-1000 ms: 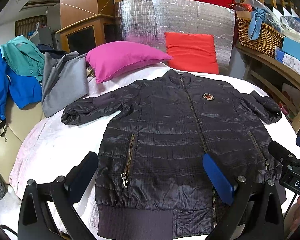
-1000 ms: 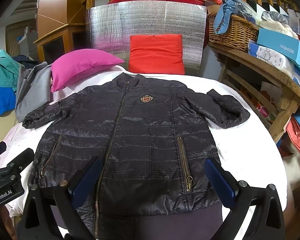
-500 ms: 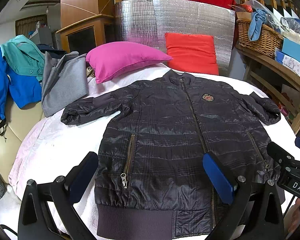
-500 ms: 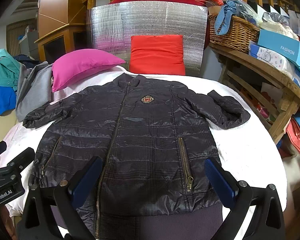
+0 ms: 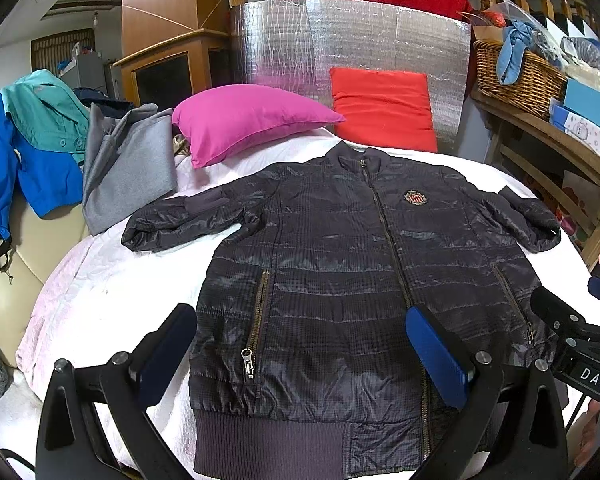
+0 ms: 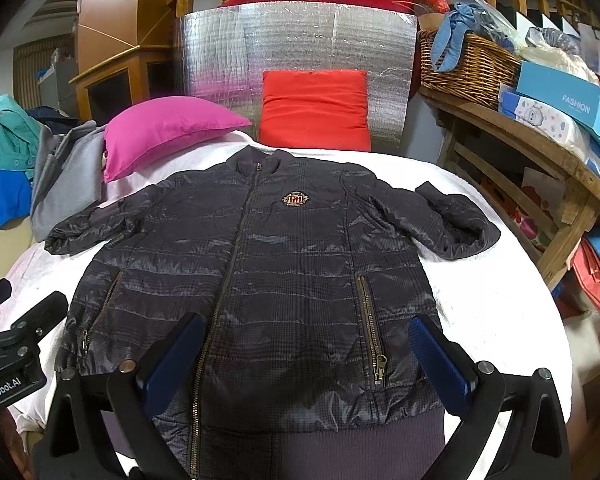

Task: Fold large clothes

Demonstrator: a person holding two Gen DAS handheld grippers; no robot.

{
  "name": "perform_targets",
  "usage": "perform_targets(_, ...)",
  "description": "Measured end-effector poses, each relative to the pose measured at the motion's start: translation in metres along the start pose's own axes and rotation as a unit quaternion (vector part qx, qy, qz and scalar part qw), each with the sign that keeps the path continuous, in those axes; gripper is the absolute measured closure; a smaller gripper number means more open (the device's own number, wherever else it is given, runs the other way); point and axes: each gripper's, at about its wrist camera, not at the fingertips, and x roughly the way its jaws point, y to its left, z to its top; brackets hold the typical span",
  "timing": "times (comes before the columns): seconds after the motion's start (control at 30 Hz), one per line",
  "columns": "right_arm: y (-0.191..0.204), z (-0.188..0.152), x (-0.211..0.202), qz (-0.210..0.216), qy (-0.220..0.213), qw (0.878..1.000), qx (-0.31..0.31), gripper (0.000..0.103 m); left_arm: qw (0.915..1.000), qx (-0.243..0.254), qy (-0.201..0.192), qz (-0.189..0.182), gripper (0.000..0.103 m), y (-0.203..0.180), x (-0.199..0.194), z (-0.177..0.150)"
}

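Note:
A dark quilted zip jacket (image 5: 340, 272) lies flat and face up on the white bed cover (image 5: 100, 288), collar far, ribbed hem near, both sleeves spread out. It also fills the right wrist view (image 6: 284, 272). My left gripper (image 5: 300, 352) is open and empty, hovering above the hem's left half. My right gripper (image 6: 308, 360) is open and empty, hovering above the hem's right half. The right gripper shows at the right edge of the left wrist view (image 5: 572, 344), the left gripper at the left edge of the right wrist view (image 6: 16, 344).
A pink pillow (image 5: 244, 120) and a red pillow (image 5: 384, 108) lie beyond the collar against a silver foil panel (image 5: 348, 44). Grey, teal and blue clothes (image 5: 124, 160) hang at the left. A wooden shelf (image 6: 540, 136) with a wicker basket (image 6: 468, 64) and boxes stands at the right.
Both grippers have drawn back and risen very slightly, so the jacket sits a little lower and farther in view. The jacket has not moved. Both grippers stay open.

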Motion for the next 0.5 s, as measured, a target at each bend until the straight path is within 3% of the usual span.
perform_targets(0.5, 0.0003, 0.0016, -0.0004, -0.001, 0.000, 1.000, -0.002, 0.000, 1.0000, -0.001, -0.002, -0.002, 0.000, 0.0000, -0.0001, 0.0019)
